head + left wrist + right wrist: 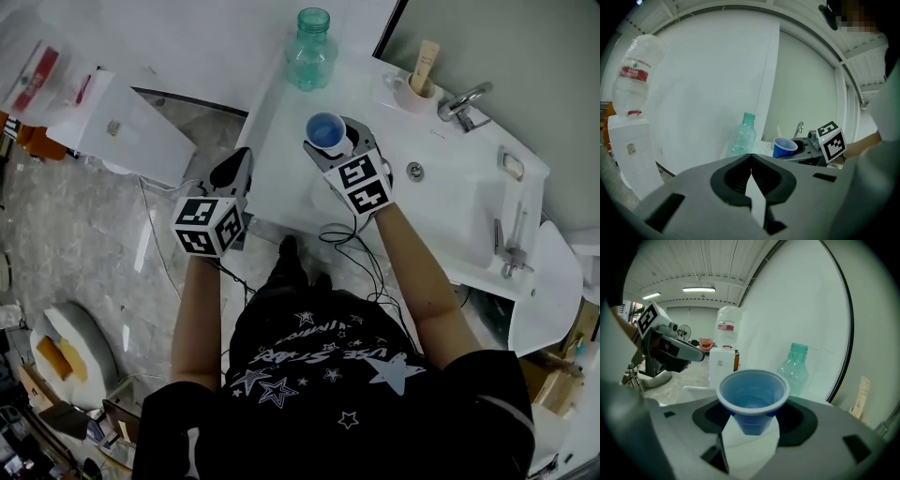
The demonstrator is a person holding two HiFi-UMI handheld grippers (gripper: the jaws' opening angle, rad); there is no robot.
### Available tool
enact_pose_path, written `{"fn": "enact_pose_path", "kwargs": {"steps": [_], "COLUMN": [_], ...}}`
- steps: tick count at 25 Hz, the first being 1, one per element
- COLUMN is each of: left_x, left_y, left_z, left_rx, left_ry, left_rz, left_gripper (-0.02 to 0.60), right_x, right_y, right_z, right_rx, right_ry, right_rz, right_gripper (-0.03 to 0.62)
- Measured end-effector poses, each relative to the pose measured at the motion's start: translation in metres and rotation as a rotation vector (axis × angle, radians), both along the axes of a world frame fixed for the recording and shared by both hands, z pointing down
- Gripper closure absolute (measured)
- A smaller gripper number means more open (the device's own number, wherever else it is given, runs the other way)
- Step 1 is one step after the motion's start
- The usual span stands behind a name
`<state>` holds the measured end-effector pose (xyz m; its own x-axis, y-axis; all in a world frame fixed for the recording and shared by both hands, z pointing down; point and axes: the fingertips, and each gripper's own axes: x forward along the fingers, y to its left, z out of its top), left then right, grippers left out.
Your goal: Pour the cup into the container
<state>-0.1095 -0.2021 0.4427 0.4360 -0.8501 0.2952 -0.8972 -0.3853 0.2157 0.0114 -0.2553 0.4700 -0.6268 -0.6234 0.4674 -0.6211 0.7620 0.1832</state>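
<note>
The right tongs [751, 427] pinch one blue, tapered plastic cup [753, 390], held upright over the smooth white bench [450, 206]. The left tongs [751, 176] are pressed together with nothing between them. One translucent green plastic bottle [311, 47] stands beyond, apart from the cup.

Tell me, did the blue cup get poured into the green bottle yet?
Not yet. Done: the right gripper is clamped on the blue cup. In hand: the cup is upright over the white counter, apart from the green bottle. Left: carry it over and tip it into the bottle's mouth. The left gripper is shut and empty, beside the counter's edge.
</note>
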Motion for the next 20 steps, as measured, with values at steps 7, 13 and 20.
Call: {"fn": "enact_pose_path", "kwargs": {"steps": [7, 13, 20], "left_x": [-0.006, -0.011, -0.014], "left_y": [0.005, -0.003, -0.009], "left_z": [0.024, 0.04, 0.063], "left_rx": [-0.049, -0.066, -0.114], "left_ry": [0.0, 0.019, 0.021], "left_rz": [-0.005, 0.009, 0.018], "left_gripper": [0.571, 0.571, 0.571], "right_x": [-0.022, -0.038, -0.052], "right_y": [0.004, -0.002, -0.006], "right_z": [0.026, 0.05, 0.075], "right_rx": [-0.033, -0.055, -0.092], "right_ry": [-0.031, -0.033, -0.019], "right_rz": [-0.035, -0.059, -0.088], "right_gripper": [0.306, 0.306, 0.306]}}
